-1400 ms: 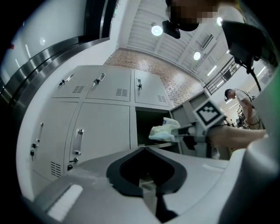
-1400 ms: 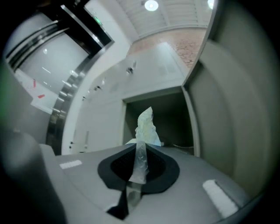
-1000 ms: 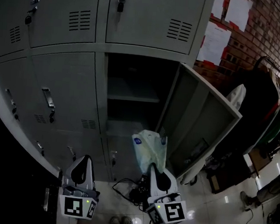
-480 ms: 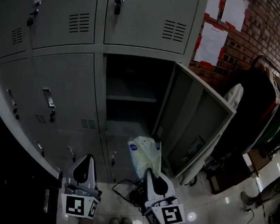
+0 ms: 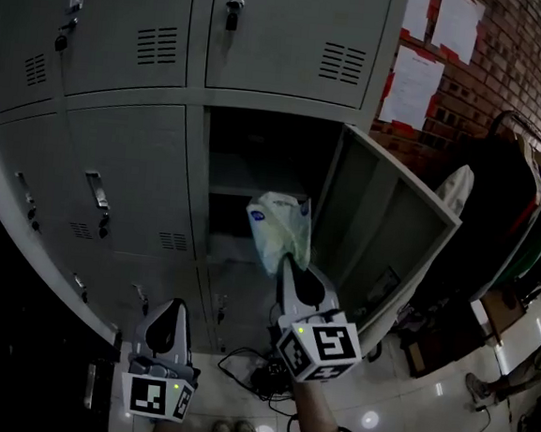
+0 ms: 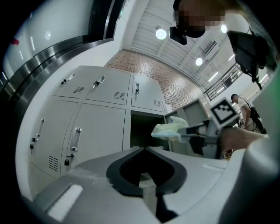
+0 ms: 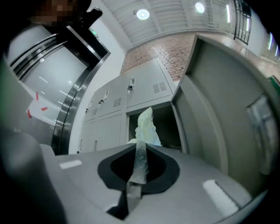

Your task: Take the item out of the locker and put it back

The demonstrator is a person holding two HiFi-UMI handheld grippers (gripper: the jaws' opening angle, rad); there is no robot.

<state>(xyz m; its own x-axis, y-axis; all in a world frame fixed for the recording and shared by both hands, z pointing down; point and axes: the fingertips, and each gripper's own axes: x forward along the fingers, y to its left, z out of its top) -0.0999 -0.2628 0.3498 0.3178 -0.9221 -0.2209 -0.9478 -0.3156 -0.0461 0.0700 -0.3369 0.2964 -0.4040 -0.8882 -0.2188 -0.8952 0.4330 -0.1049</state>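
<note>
Head view: R gripper (image 5: 289,258) clamped on pale crumpled plastic bag (image 5: 275,224) at open grey metal locker (image 5: 257,153); L gripper (image 5: 170,305) jaws together, empty.

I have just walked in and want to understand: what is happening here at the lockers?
A person works with a gripper in each hand. The right gripper is shut on a thin fold of a pale plastic bag and holds it up before the open locker compartment, whose door stands open at the right. The bag appears to be outside it. The left gripper hangs lower, shut and empty.
</note>
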